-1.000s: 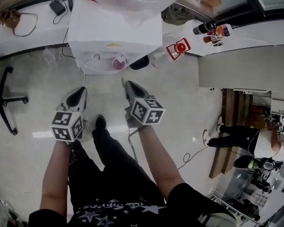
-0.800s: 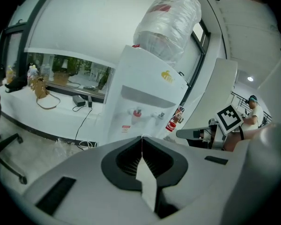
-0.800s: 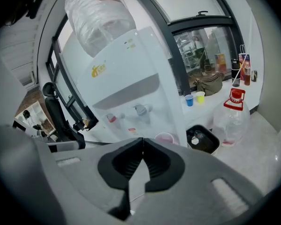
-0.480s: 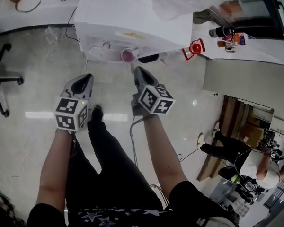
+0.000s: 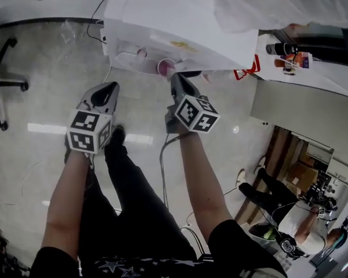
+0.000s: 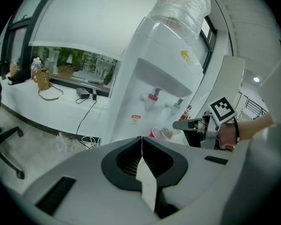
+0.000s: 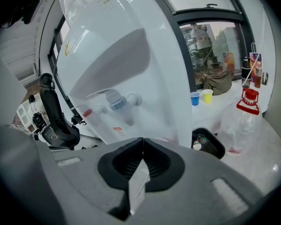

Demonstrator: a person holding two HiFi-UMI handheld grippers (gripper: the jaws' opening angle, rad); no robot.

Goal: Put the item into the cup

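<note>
Room: we stand on a glossy pale floor (image 5: 40, 97), with a white tabletop (image 6: 42, 111) off to our left.
Dispenser (image 5: 180, 16): it is right ahead of us.
Left gripper (image 5: 110, 87): jaws clenched, empty.
Right gripper (image 5: 176, 79): jaws clenched, empty, just short of the cup.
Cup (image 5: 164, 68): pink, upright under the taps (image 6: 152, 97).
Item: we cannot tell where it is; it may be inside the cup or elsewhere.
Care: we judge the cup light and easy to tip, so any approach should be gentle and stay clear of the taps.
</note>
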